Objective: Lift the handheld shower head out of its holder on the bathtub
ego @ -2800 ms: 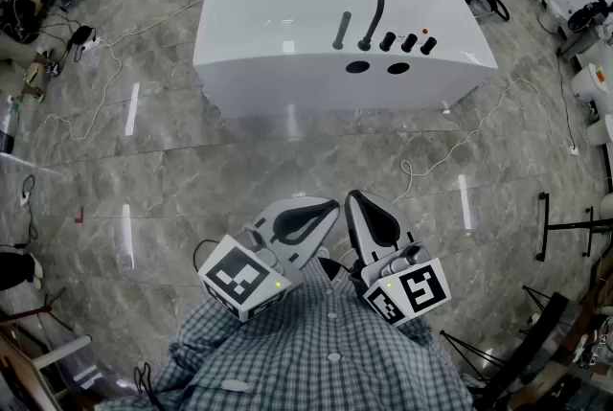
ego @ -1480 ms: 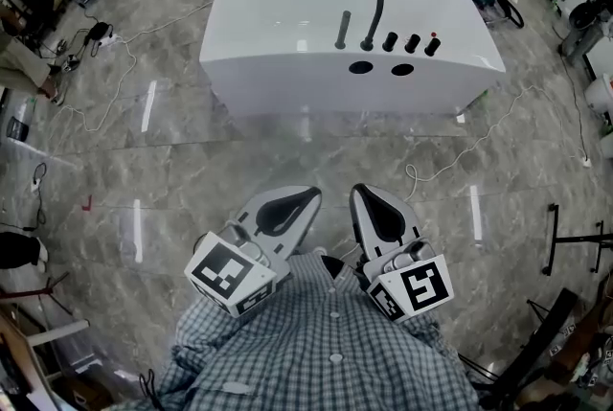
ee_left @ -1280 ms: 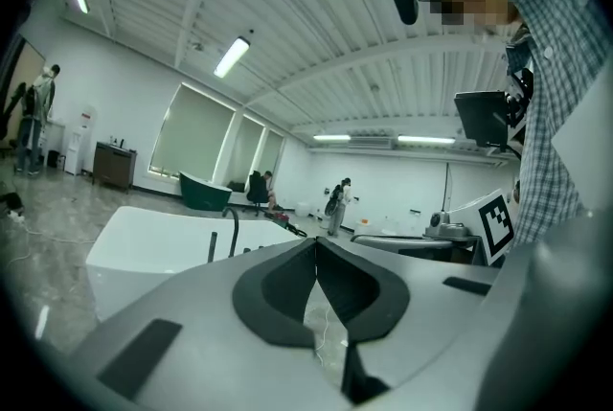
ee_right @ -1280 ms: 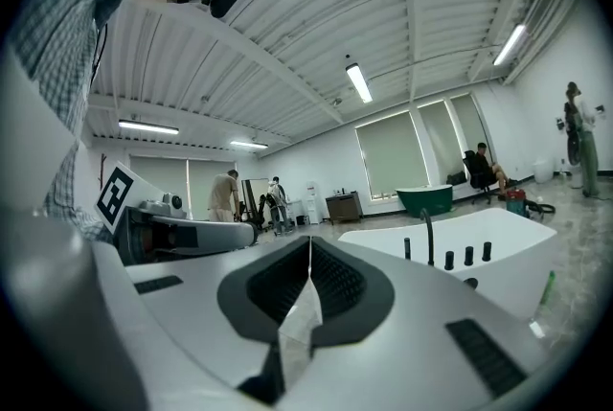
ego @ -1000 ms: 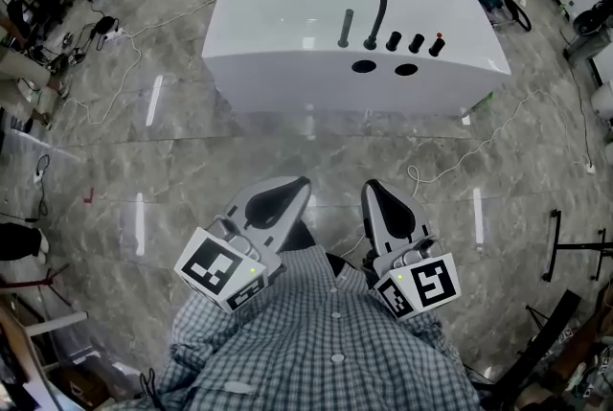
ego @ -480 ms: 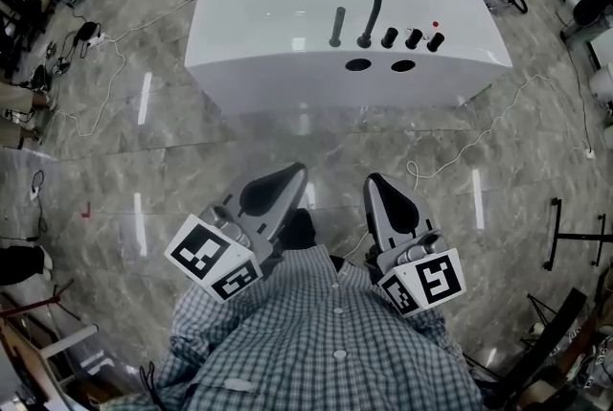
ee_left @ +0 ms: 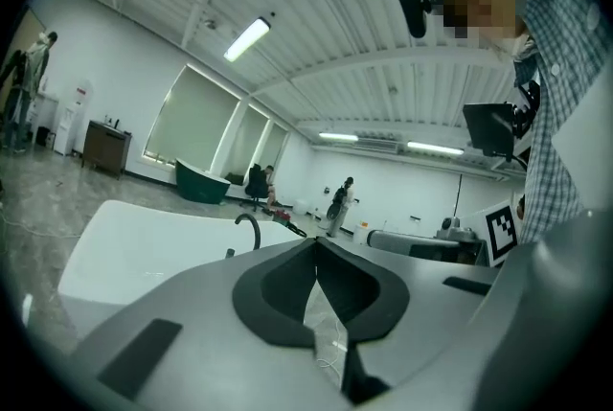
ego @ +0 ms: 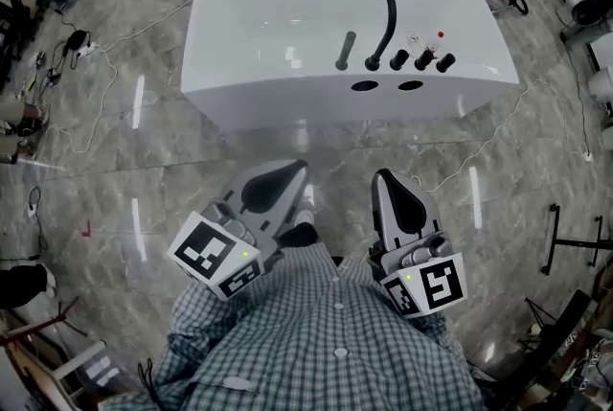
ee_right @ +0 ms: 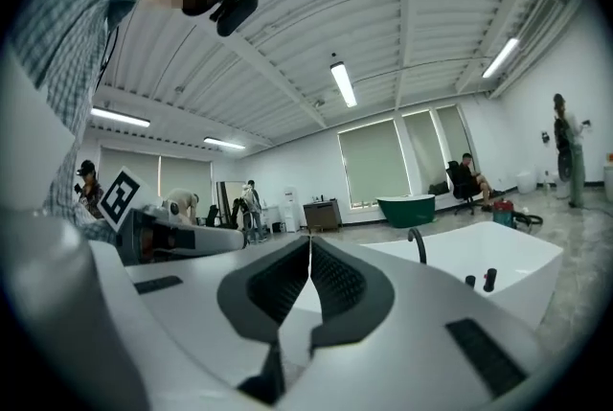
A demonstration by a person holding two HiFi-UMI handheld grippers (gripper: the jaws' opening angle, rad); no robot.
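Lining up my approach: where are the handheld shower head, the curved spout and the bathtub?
handheld shower head (ego: 345,50), head view, middle of its upright handle.
curved spout (ego: 389,21), head view, its rising stem.
bathtub (ego: 287,102), head view, bare near side wall.

Large open test hall rather than a home bathroom: a white bathtub (ego: 287,26) is standing alone at 12 o'clock on a grey stone floor (ego: 124,170), loose cables (ego: 466,150) are trailing at 2 o'clock, and strip lights (ee_right: 343,83) are glowing overhead.

The handheld shower head (ego: 345,51) is too small to show its holder. In its own view, the left gripper (ee_left: 316,242) hides the bathtub's (ee_left: 144,251) knobs (ego: 422,60).
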